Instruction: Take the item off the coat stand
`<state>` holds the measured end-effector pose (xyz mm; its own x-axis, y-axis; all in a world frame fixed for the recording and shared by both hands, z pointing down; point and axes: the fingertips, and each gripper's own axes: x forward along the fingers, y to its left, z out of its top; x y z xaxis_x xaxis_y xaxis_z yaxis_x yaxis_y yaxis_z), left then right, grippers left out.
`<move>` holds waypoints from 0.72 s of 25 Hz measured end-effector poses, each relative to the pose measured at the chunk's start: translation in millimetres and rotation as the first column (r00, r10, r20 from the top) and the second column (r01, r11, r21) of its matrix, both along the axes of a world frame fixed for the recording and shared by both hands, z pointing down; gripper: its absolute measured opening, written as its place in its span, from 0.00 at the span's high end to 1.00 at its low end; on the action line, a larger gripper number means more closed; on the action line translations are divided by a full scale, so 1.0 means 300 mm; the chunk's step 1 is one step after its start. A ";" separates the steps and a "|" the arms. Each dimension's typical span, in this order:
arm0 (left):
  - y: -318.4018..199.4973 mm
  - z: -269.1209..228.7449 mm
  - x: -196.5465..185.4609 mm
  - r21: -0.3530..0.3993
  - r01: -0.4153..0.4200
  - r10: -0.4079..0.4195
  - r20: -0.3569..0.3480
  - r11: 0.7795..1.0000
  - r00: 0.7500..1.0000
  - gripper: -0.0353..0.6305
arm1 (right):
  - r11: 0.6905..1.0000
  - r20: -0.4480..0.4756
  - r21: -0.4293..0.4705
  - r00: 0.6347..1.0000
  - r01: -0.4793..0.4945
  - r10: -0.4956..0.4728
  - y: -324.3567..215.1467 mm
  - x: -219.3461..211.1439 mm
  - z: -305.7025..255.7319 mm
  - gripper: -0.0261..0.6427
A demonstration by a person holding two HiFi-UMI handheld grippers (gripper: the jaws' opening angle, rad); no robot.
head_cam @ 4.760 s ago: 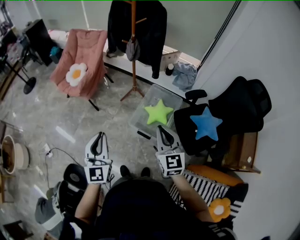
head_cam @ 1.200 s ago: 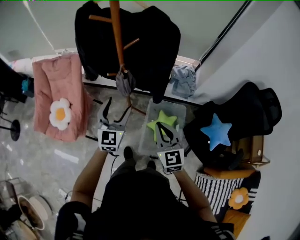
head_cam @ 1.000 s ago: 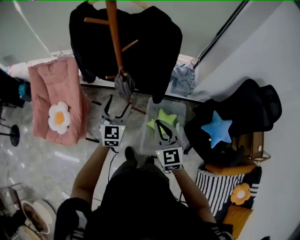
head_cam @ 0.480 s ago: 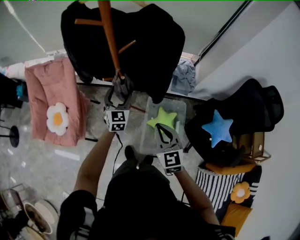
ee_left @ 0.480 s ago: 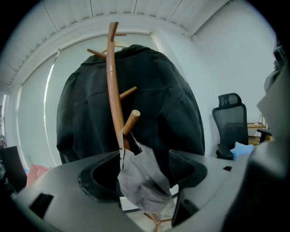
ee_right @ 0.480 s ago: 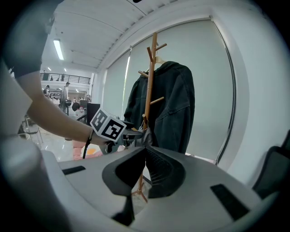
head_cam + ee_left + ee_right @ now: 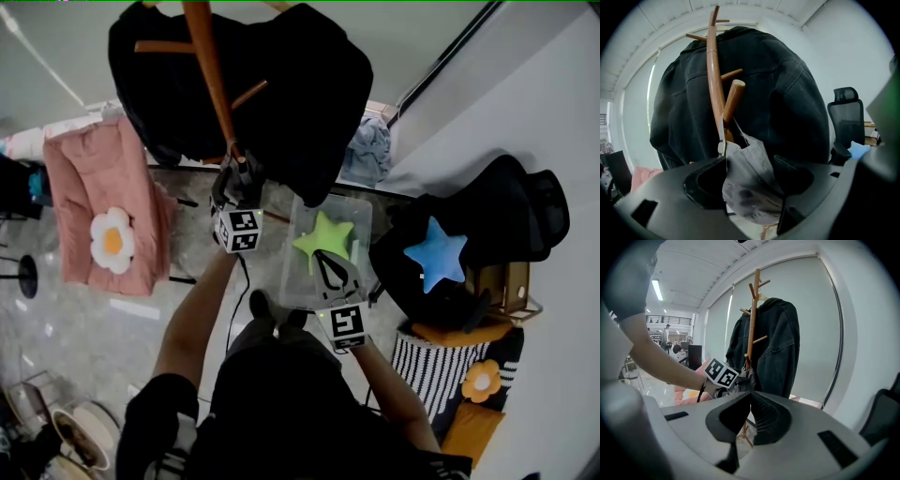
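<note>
Right tool (image 7: 322,261): nearest the person, held low over the clear storage bin (image 7: 298,281) with the green star cushion (image 7: 323,239); jaws together, nothing between them; no part in the task as judged. Left tool (image 7: 236,173): raised at arm's length to the coat stand (image 7: 712,84); jaws apart, one on each side of the grey cap (image 7: 750,187), fabric filling the gap between them; no firm clamp evident, actual pressure on the cloth not readable. Grey cap: on the stand, hung by its back strap over a short upward-angled peg (image 7: 733,98), just beside the pole and in front of the black denim jacket (image 7: 787,103) that covers the upper pegs. Orientation of cap: long axis roughly vertical, strap end up at the peg, crumpled crown sagging toward the floor; direction of the brim not made out. Progress, as judged: approach done, tool placed around the item; grip, lift and removal all outstanding. Remaining: closing on the crown, raising the strap up and outward along the tilt of the peg, clearing the peg tip, drawing away from the jacket behind.
</note>
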<state>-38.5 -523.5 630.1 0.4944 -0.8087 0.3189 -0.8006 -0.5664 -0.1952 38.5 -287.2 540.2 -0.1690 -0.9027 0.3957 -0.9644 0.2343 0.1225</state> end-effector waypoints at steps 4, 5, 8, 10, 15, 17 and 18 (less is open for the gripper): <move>-0.011 0.017 -0.006 -0.004 0.025 -0.025 0.010 1.000 1.000 0.55 | 1.000 -0.005 -0.007 1.000 -0.001 0.001 -0.004 0.007 0.004 0.93; -0.012 0.017 -0.009 -0.001 0.033 -0.033 0.015 0.999 0.999 0.59 | 1.000 -0.008 -0.006 1.000 0.000 0.000 -0.007 0.008 0.003 0.93; -0.019 0.008 -0.019 0.014 0.052 -0.053 0.029 0.999 0.998 0.68 | 1.000 -0.009 -0.004 1.000 0.004 -0.004 -0.017 0.005 0.002 0.93; -0.026 0.011 -0.028 0.013 0.071 -0.071 0.028 0.997 0.997 0.78 | 1.000 -0.006 -0.004 1.000 0.006 -0.006 -0.024 0.001 0.002 0.93; -0.038 -0.002 -0.049 0.041 0.077 -0.079 0.054 0.996 0.995 0.90 | 1.000 0.005 -0.002 1.000 0.008 -0.007 -0.031 -0.010 -0.002 0.93; -0.031 -0.007 -0.056 0.048 0.073 -0.075 0.057 0.996 0.996 0.90 | 1.000 0.009 0.001 1.000 0.007 -0.007 -0.034 -0.011 -0.005 0.93; -0.026 -0.014 -0.059 0.054 0.070 -0.073 0.058 0.996 0.996 0.91 | 1.000 0.009 0.000 1.000 0.007 -0.007 -0.033 -0.011 -0.003 0.93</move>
